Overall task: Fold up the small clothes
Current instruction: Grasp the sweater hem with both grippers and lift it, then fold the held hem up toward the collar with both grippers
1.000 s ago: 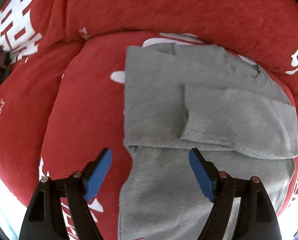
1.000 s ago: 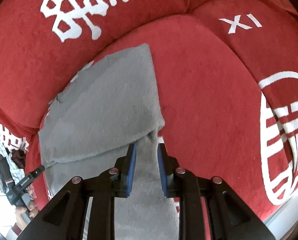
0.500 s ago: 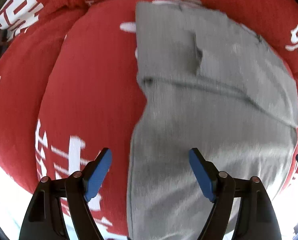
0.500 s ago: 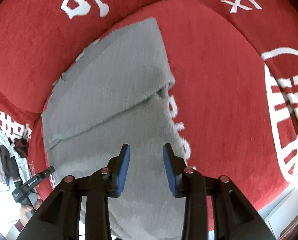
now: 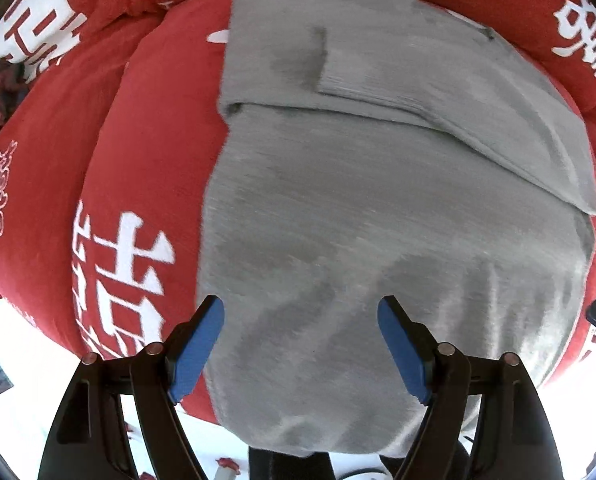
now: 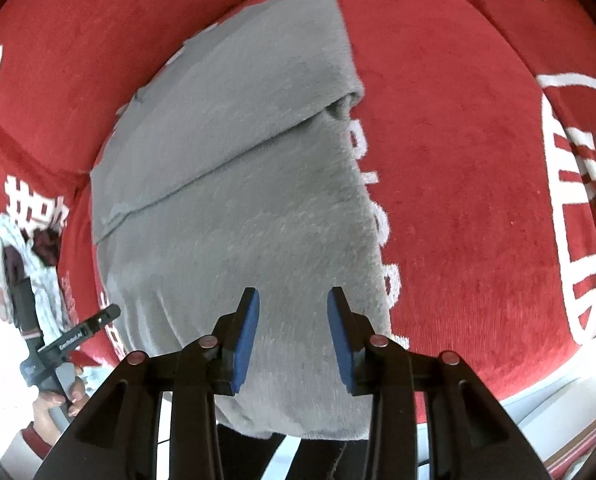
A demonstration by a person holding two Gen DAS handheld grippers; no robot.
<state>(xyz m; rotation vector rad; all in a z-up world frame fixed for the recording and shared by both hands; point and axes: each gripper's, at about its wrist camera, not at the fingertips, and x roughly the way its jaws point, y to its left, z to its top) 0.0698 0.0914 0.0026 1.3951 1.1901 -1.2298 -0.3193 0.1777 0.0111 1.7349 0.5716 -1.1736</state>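
1. You are working over a red cushioned sofa (image 5: 150, 128) printed with white characters, its covered seat (image 6: 458, 200) giving way to pale floor at the front edge.
2. You are folding a grey garment (image 5: 378, 208) lying flat on that seat, sleeves already turned in; it looks soft, light and limp, best pinched at the near hem corners.
3. Your left hand-held gripper (image 5: 300, 344) is hovering wide open above the hem.
4. Your right hand-held gripper (image 6: 292, 336) has just been opening, with nothing pinched between its pads.
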